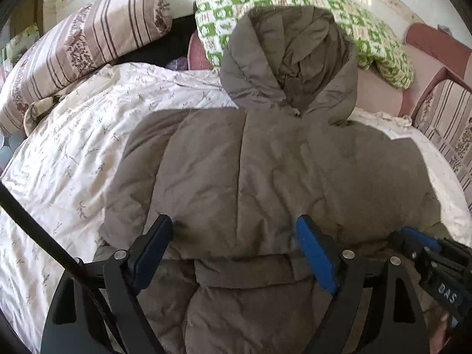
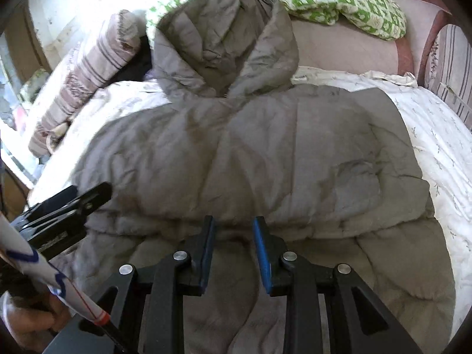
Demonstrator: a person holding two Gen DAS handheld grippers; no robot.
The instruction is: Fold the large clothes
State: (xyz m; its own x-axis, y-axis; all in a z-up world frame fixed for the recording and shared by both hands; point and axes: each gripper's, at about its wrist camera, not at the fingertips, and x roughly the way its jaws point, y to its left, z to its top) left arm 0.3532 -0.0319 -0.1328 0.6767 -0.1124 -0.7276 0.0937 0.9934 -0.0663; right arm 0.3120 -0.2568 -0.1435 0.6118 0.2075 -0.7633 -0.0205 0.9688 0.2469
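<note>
While spread on the bed, jacket (image 1: 265, 162) under both gaping tongs (image 1: 240, 227) (image 2: 233, 227).

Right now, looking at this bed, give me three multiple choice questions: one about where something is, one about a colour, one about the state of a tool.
1. Where does the jacket's hood lie?
A. Toward the green checked blanket
B. Tucked under the jacket
C. Hanging off the bed

2. What colour is the jacket?
A. Red
B. Grey-brown
C. Navy

3. How is the left tool?
A. Shut on a pillow
B. Out of view
C. Open over the jacket

Answers: 1 A, the hood overlaps the green checked blanket. 2 B, the padded fabric is grey-brown in both views. 3 C, its blue pads stand wide apart.
</note>
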